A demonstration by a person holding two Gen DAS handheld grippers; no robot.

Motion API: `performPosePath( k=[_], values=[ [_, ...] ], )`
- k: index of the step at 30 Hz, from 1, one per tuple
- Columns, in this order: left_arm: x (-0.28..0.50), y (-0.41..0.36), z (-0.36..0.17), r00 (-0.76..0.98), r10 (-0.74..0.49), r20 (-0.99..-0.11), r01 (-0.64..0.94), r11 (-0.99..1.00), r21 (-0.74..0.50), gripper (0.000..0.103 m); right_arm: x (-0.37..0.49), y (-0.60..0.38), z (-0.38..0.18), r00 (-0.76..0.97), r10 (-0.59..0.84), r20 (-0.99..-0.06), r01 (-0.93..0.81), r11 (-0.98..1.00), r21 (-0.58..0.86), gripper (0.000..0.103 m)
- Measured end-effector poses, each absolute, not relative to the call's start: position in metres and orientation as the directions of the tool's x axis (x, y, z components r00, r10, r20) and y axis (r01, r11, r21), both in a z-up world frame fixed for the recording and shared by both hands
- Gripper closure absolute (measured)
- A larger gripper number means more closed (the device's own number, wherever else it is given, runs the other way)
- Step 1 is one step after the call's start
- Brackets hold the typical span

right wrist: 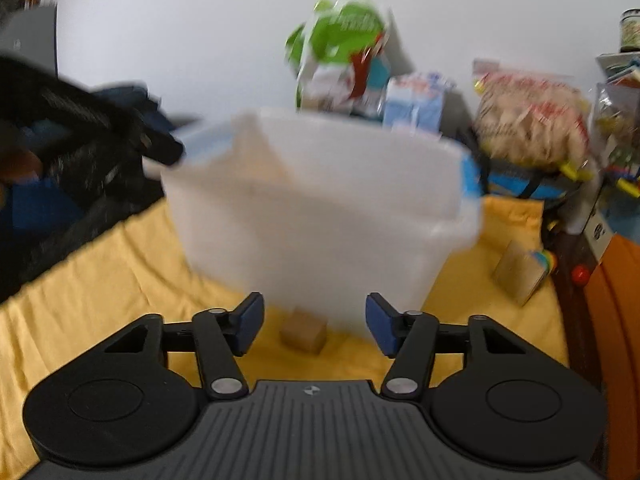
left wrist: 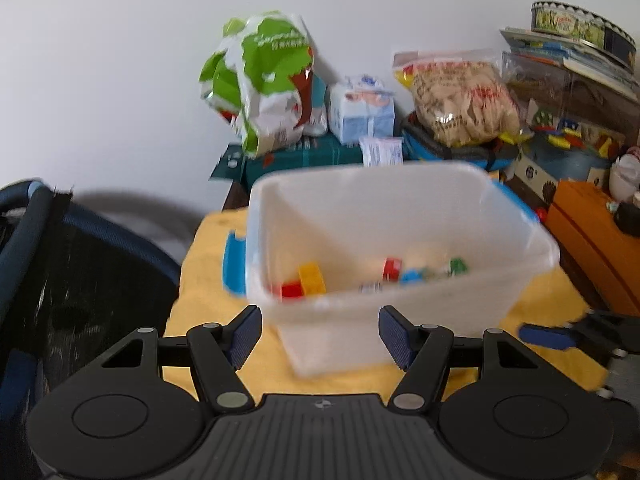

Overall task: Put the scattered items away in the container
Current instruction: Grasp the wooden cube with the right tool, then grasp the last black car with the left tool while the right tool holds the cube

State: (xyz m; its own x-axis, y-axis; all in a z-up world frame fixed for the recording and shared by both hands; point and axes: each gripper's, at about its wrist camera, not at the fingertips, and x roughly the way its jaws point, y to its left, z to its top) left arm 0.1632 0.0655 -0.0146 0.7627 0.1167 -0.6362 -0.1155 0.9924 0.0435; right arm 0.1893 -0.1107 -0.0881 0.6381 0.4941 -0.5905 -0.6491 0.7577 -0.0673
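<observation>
Reaching toward a small brown wooden block (right wrist: 303, 335) on the yellow cloth (right wrist: 100, 280), we are holding our right gripper (right wrist: 315, 322) with its jaws standing apart and nothing between the pads; the block is lying just ahead of them, close against the foot of the translucent plastic container (right wrist: 320, 200). Our left gripper (left wrist: 320, 338) is hanging in front of that container (left wrist: 400, 216), jaws wide and empty, and inside the tub coloured toy bricks (left wrist: 312, 280) are already lying. To do this step well, we judge that we are needing to centre the block between the blue pads, keep clear of the tub wall, and close gently. A second wooden block (right wrist: 518, 276) is waiting farther right on the cloth. Writing on the green-and-white bag (left wrist: 268, 76) is too blurred for us to read.
</observation>
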Motion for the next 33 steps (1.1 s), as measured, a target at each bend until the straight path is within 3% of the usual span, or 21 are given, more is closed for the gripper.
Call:
performPosePath(
  k=[7,9,11,14,23,33],
  values=[
    [0.134,0.064,-0.033,0.729,0.133,-0.672,-0.118,0.991,0.067,0.035,0.210,-0.088,-0.128,0.641,0.455,-0.618,-0.611,0.790,-0.051,0.046],
    [0.127,0.065,-0.034,0.727,0.139,-0.673,-0.122,0.990,0.074,0.035,0.213,-0.084,-0.135,0.639,0.443,-0.629,-0.602,0.797,-0.051,0.050],
    [0.124,0.067,-0.037,0.721,0.143,-0.679,-0.131,0.989,0.069,0.035,0.216,-0.082,-0.142,0.638,0.429,-0.639,-0.596,0.801,-0.058,0.060],
    [0.121,0.067,-0.040,0.715,0.149,-0.683,-0.141,0.988,0.067,0.035,0.218,-0.083,-0.147,0.632,0.435,-0.641,-0.594,0.803,-0.041,0.065],
    [0.120,0.030,-0.055,0.730,0.079,-0.679,-0.060,0.997,0.052,0.035,0.198,-0.128,-0.123,0.659,0.476,-0.582,-0.589,0.808,-0.007,0.066],
    [0.129,-0.051,-0.103,0.719,-0.036,-0.694,0.110,0.992,0.063,0.035,0.184,-0.214,-0.106,0.705,0.430,-0.564,-0.519,0.855,0.004,0.066]
  ],
)
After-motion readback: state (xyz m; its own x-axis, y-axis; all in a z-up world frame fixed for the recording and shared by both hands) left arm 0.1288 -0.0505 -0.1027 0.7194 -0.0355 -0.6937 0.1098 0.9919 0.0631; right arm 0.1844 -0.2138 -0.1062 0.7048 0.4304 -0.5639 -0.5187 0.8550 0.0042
